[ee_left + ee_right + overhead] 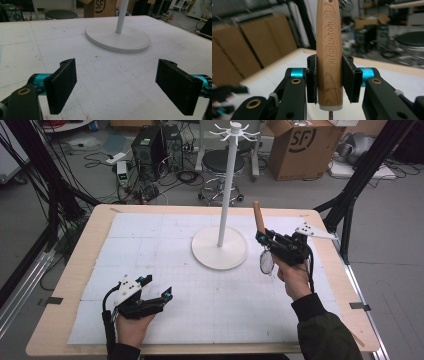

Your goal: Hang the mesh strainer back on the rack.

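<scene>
My right gripper (261,237) is shut on a kitchen tool with a wooden handle (258,218), held above the table's right side. The handle points up and away; a round strainer-like head (266,262) hangs below the jaws. In the right gripper view the handle (329,50), stamped KITCHEN TOOL, stands upright between both pads, with a hole at its top. A white stand with a round base (220,253), tall pole (226,190) and hooks on top (234,131) sits mid-table, left of that tool. My left gripper (156,288) rests open at the front left, its pads (62,82) wide apart, nothing between them.
A white gridded mat (165,285) covers the wooden table (80,255). Beyond the far edge stand a stool (222,165), a cardboard box (295,145), computer cases (155,147) and loose cables. A black tripod leg (360,175) rises at the right.
</scene>
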{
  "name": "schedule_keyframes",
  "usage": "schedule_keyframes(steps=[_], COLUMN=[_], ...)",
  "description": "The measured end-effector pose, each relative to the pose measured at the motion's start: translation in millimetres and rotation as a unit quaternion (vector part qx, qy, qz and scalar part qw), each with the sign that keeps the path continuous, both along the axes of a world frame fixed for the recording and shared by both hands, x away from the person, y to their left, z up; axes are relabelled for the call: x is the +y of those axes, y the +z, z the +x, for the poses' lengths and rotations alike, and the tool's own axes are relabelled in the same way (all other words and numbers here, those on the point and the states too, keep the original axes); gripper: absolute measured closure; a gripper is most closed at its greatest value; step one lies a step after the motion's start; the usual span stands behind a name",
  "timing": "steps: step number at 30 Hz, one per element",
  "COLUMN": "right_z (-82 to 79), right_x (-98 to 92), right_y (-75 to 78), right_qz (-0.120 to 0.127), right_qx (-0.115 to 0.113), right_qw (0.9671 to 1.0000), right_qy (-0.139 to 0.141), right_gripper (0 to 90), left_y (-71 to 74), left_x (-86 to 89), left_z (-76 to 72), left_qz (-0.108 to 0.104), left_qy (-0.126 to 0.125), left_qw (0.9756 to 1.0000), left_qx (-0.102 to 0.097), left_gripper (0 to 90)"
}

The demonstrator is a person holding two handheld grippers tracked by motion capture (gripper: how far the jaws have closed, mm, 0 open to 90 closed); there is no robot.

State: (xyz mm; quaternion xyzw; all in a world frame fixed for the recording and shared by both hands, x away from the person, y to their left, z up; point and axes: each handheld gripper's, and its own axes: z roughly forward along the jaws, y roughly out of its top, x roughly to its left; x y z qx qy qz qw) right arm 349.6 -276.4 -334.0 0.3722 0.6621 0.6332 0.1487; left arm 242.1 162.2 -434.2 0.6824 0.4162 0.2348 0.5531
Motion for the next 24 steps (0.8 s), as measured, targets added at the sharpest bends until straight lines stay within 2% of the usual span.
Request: schedule_keyframes(steps=[2,4,9,11,17,24], right_z=[2.5,4.8,10.0,12.3,18.3,25.4], right_x=[2.3,6.1,16.3,21.1,31.9,37.3], right_y=[8.7,16.7,32.9,38.4,52.5,78.8], right_qz=[0.026,0.036,0.042,0.052,0.068,0.094], right_qx=[-0.017,-0.031,-0.059,-0.07,-0.088,-0.116], right_qw=[0.9995,0.9989,0.9974,0.9962,0.9938,0.9887], right_qy=[0.0,-0.002,-0.003,-0.006,-0.008,-0.019], right_gripper=[68.4,68.4,68.4,68.4,68.4,68.4], left_y=[-0.1,-0.3,-0.6,-0.8,-0.6,-0.8], left_x=[-0.3,-0.7,0.0,-0.6,-0.5,0.8], left_z=[0.2,0.3,0.4,0.6,0.4,1.0], left_qz=[0.0,0.0,-0.003,-0.004,-0.004,-0.006], left_qy=[-0.001,-0.002,-0.002,-0.004,-0.007,-0.011], left_qw=[1.0,1.0,1.0,1.0,1.0,0.9999], left_qx=[0.001,-0.001,0.0,0.001,0.001,0.002], left_gripper=[17.9,17.9,17.9,17.9,17.9,18.0])
